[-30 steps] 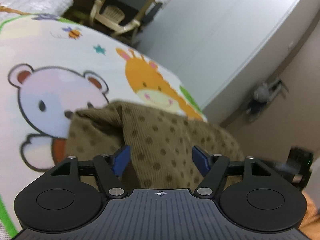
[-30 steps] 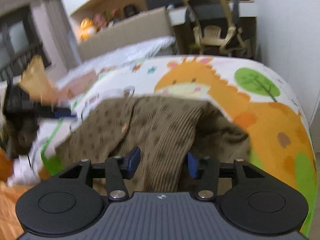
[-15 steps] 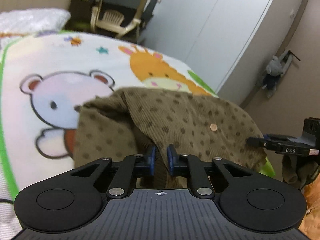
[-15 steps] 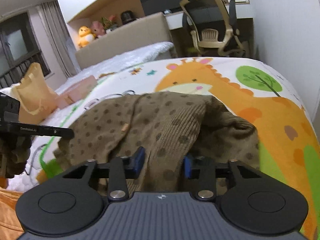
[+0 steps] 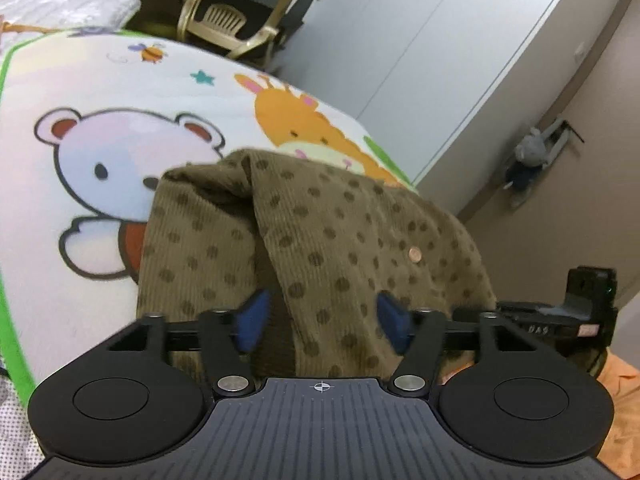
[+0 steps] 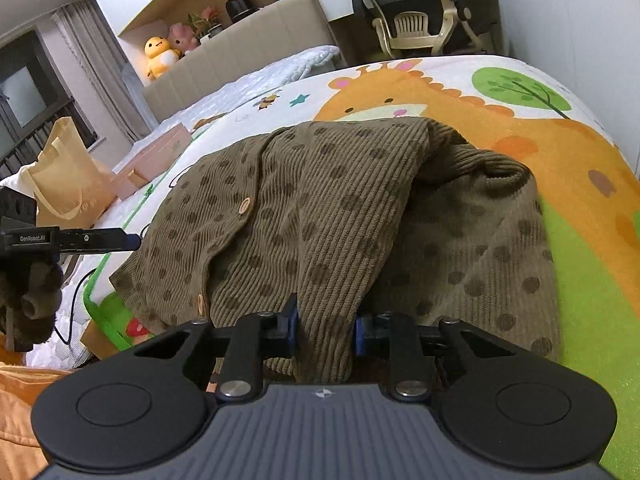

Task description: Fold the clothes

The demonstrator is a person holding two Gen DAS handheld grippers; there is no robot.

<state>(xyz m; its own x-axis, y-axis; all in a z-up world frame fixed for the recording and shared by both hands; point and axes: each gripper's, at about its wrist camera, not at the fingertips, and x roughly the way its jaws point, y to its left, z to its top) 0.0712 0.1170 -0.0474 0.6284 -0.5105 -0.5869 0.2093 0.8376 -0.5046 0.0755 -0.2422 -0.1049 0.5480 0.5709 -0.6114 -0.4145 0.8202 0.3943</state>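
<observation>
A brown dotted cardigan (image 6: 320, 208) lies crumpled on a bed covered by a cartoon blanket (image 5: 120, 92) printed with a bear (image 5: 120, 176) and a giraffe (image 6: 400, 96). The knit is ribbed, with pale buttons (image 6: 244, 205) down its front edge, and part of it is folded over itself in a thick ridge.

The left hand-held gripper (image 5: 322, 316) has just opened; its blue pads (image 5: 252, 316) stand wide apart on either side of a fold of the cardigan and do not press on it. The cloth runs between them and hangs over the near edge of the bed.

The right hand-held gripper (image 6: 325, 330) has just been closing, and its pads (image 6: 290, 326) now pinch a ribbed fold of the cardigan at its near edge. In the right wrist view the left hand-held gripper shows at the far left, near the cardigan's left corner.

Beyond the bed stand a chair (image 5: 236, 20) and a white wardrobe (image 5: 420, 40). A yellow bag (image 6: 64, 176) and a pink box (image 6: 156, 156) sit on the bed's far side, and plush toys (image 6: 160, 54) sit behind the headboard. Orange cloth (image 6: 20, 408) lies in the near left corner.
</observation>
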